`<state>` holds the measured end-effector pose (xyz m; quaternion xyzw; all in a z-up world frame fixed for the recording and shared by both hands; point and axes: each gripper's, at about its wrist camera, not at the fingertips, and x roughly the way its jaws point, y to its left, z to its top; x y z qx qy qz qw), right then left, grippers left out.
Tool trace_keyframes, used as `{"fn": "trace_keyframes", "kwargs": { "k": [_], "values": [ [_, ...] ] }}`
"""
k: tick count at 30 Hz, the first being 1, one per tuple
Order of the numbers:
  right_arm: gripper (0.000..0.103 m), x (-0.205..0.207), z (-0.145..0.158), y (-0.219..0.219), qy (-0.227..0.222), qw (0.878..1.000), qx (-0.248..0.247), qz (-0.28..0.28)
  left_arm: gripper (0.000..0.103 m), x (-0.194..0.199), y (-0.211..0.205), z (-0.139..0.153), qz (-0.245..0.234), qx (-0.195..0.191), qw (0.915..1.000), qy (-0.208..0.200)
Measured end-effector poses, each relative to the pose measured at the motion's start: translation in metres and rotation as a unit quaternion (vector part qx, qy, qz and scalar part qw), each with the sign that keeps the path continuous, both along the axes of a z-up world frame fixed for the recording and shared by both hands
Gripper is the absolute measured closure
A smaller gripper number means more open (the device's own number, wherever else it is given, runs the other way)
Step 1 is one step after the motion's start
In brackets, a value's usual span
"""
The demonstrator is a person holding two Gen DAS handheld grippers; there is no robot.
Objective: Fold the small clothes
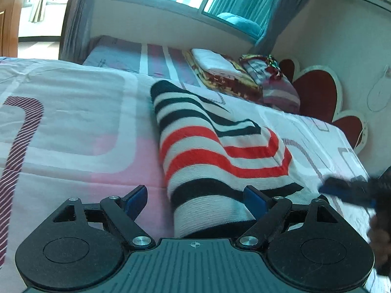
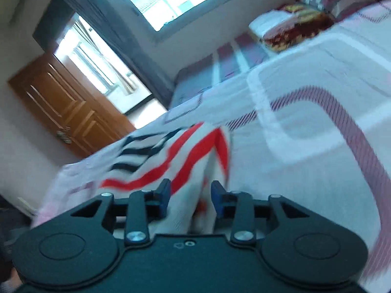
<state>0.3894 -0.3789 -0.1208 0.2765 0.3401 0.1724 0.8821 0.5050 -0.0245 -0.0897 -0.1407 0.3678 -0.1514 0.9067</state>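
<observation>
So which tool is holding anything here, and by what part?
The right tool has bunched fabric of the striped garment between its pads, apparently an edge, though blur hides whether it is clamped. The left tool is open, holding nothing.

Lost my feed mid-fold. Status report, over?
Left gripper open, straddling striped garment on bed. Right gripper partly closed around bunched fabric; grip unclear. Nothing in the way.
</observation>
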Motion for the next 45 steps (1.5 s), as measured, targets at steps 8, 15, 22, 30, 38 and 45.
{"fn": "trace_keyframes", "kwargs": {
  "k": [8, 15, 22, 30, 38, 45],
  "values": [
    [0.082, -0.019, -0.012, 0.028, 0.058, 0.998, -0.015, 0.036, 0.017, 0.006, -0.002, -0.011, -0.002, 0.003, 0.9997, 0.023],
    [0.091, -0.035, -0.003, 0.030, 0.024, 0.997, -0.053, 0.044, 0.017, 0.001, 0.015, -0.005, 0.020, -0.048, 0.9985, 0.015],
    [0.092, -0.031, 0.002, 0.023, 0.017, 0.998, -0.050, 0.042, 0.017, -0.004, 0.011, -0.011, 0.003, -0.033, 0.9990, 0.030],
    [0.092, -0.028, -0.023, 0.021, 0.040, 0.998, -0.041, 0.035, 0.005, -0.008, 0.006, -0.030, 0.010, 0.010, 0.9994, 0.032],
    [0.071, -0.032, 0.022, 0.013, -0.017, 0.997, -0.072, 0.011, 0.005, -0.028, 0.018, -0.016, 0.011, 0.043, 0.9984, 0.034],
    [0.072, 0.002, 0.000, 0.063, -0.037, 0.984, -0.166, 0.050, 0.005, -0.031, 0.006, -0.023, -0.002, 0.067, 0.9968, 0.043]
  ]
}}
